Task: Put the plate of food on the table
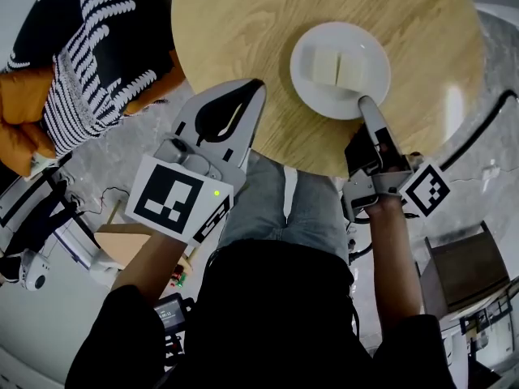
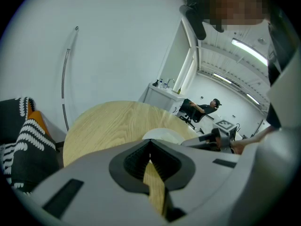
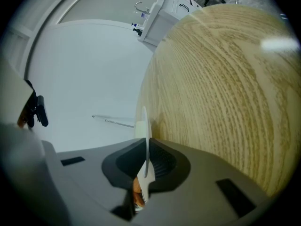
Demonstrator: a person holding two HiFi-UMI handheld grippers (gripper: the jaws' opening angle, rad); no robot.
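A white plate (image 1: 340, 70) with two pale blocks of food (image 1: 338, 67) lies over the near right part of the round wooden table (image 1: 243, 23). I cannot tell whether it rests on the wood. My right gripper (image 1: 365, 102) is shut on the plate's near rim. In the right gripper view the plate (image 3: 144, 121) shows edge-on between the jaws of that gripper (image 3: 147, 142). My left gripper (image 1: 256, 85) hangs at the table's near edge, left of the plate, shut with nothing in it. In the left gripper view, the plate (image 2: 164, 134) shows just past this gripper (image 2: 150, 142).
A seat with a black-and-white striped cushion (image 1: 97, 47) and orange fabric stands left of the table. A brown box (image 1: 466, 270) sits on the floor at the right, with cables around. A person on an office chair (image 2: 202, 108) and a white counter (image 2: 162, 92) are far behind the table.
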